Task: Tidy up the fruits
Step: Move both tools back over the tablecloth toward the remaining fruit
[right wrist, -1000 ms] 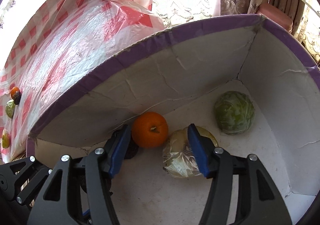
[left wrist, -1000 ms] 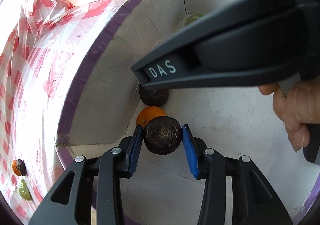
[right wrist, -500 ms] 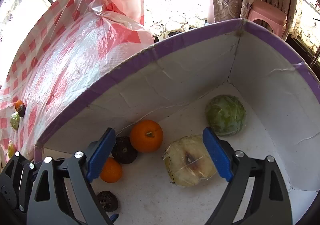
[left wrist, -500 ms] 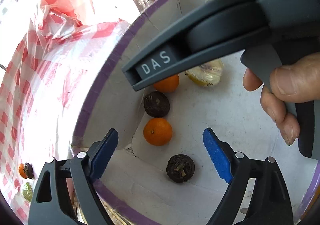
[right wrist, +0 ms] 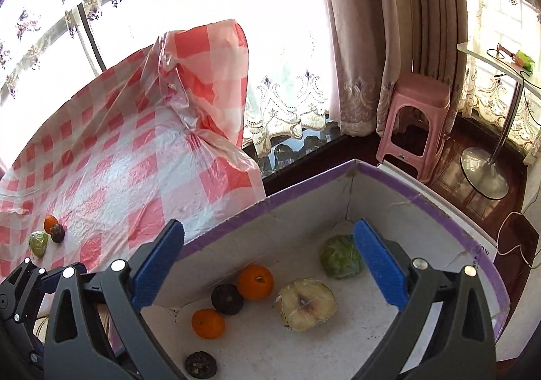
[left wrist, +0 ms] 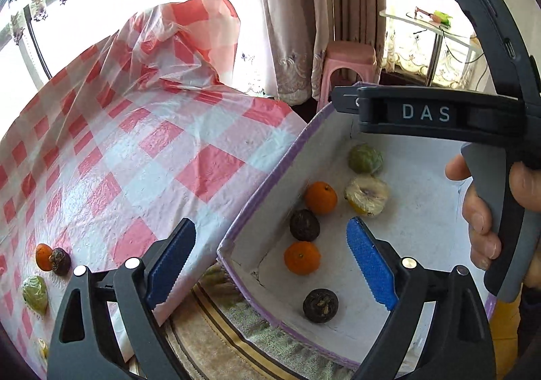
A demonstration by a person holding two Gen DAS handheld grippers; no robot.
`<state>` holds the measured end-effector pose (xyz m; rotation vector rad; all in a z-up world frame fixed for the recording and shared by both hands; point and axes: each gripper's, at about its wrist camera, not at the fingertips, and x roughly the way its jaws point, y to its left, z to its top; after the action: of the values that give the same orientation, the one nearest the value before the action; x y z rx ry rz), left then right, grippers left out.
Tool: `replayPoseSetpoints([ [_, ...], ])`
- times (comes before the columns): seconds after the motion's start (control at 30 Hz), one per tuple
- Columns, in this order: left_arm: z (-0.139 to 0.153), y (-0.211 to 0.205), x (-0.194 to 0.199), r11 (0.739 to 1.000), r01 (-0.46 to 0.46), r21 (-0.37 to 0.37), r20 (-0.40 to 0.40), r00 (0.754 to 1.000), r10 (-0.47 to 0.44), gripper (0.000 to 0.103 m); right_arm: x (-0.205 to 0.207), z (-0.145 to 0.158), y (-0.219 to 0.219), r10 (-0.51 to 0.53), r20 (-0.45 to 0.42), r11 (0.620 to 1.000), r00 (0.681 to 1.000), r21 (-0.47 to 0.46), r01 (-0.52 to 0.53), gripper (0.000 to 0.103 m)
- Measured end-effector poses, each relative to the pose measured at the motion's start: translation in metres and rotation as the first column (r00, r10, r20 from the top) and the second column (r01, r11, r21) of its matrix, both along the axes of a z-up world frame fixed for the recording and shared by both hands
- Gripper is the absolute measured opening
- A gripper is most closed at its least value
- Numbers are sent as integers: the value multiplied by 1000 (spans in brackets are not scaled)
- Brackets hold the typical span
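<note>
Blue-padded jaws of the left gripper [left wrist: 270, 265] and right gripper [right wrist: 270, 265] have just been opening and stand wide, empty, above the purple-rimmed box [right wrist: 304, 190]. Inside lie two oranges [right wrist: 254, 282], dark fruits [left wrist: 320, 305] and wrapped pieces [right wrist: 306, 304]. More fruit [left wrist: 52, 258] sits on the checked counter [left wrist: 152, 150].

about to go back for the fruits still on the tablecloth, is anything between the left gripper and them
Nothing visible blocks it. The left gripper is open and empty above the near corner of the box. The orange, dark fruit and wrapped green fruit lie on the bare checked tablecloth, with only flat cloth between.
</note>
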<state>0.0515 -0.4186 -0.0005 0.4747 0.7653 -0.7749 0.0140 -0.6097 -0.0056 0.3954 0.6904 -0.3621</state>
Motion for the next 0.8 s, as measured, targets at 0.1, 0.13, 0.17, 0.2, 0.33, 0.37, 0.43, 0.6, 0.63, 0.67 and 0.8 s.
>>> replayPoseSetpoints([
  [0.1, 10, 17, 4, 997, -13, -71, -25, 1000, 11, 88, -6, 12, 1, -48, -3, 998, 999, -37, 48, 101],
  [0.13, 14, 20, 3, 996, -25, -80, -13, 1000, 24, 88, -7, 15, 3, -67, -6, 996, 998, -56, 66, 101],
  [0.17, 19, 23, 3, 996, -34, -84, 8, 999, 35, 88, -8, 19, 6, -87, -8, 993, 996, -76, 86, 101],
  [0.2, 23, 27, 0, 995, -39, -88, 31, 999, 42, 88, -10, 22, 8, -101, -7, 990, 995, -95, 100, 101],
  [0.33, 43, 46, -2, 988, -73, -135, 84, 993, 84, 89, -13, 36, 24, -175, -12, 962, 985, -216, 168, 101],
  [0.37, 47, 52, -2, 985, -83, -150, 89, 991, 97, 89, -14, 39, 28, -184, -6, 955, 983, -240, 177, 101],
  [0.43, 55, 65, 1, 978, -109, -177, 93, 988, 127, 89, -16, 45, 37, -192, 5, 944, 981, -273, 186, 101],
  [0.6, 69, 101, 4, 957, -210, -202, 188, 950, 248, 98, -23, 62, 59, -130, 71, 954, 989, -263, 144, 101],
  [0.63, 70, 109, 6, 954, -213, -210, 179, 951, 252, 98, -22, 65, 65, -112, 83, 959, 990, -254, 130, 101],
  [0.67, 71, 117, 9, 950, -217, -225, 157, 954, 255, 98, -22, 67, 69, -99, 92, 961, 991, -249, 119, 101],
  [0.8, 72, 151, 13, 922, -247, -299, 133, 946, 297, 98, -21, 74, 91, -22, 129, 972, 991, -230, 51, 101],
])
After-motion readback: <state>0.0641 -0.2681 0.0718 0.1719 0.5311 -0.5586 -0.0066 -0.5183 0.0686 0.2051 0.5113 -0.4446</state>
